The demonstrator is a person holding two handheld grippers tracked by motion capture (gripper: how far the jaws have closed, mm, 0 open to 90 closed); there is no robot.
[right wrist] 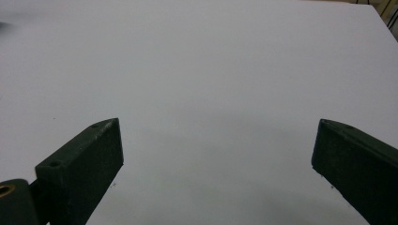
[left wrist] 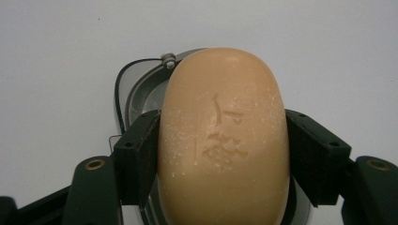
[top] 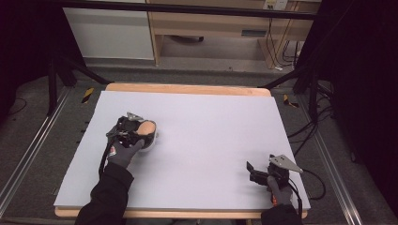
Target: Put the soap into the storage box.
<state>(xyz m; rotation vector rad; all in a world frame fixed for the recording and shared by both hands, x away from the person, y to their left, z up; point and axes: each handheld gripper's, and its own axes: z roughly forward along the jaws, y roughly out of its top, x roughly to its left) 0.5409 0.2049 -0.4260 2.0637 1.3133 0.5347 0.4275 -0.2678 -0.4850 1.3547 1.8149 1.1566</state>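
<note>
Left gripper view — smooth oval tan soap bar clamped by left gripper; right gripper spread wide.

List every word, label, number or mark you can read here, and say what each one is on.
Bar of soap: a mark is pressed into its top face, something like characters, but too shallow and worn to read.
Pale label on the wooden furniture behind the table: too small and blurred to read.
Nothing else carries readable text.
</note>
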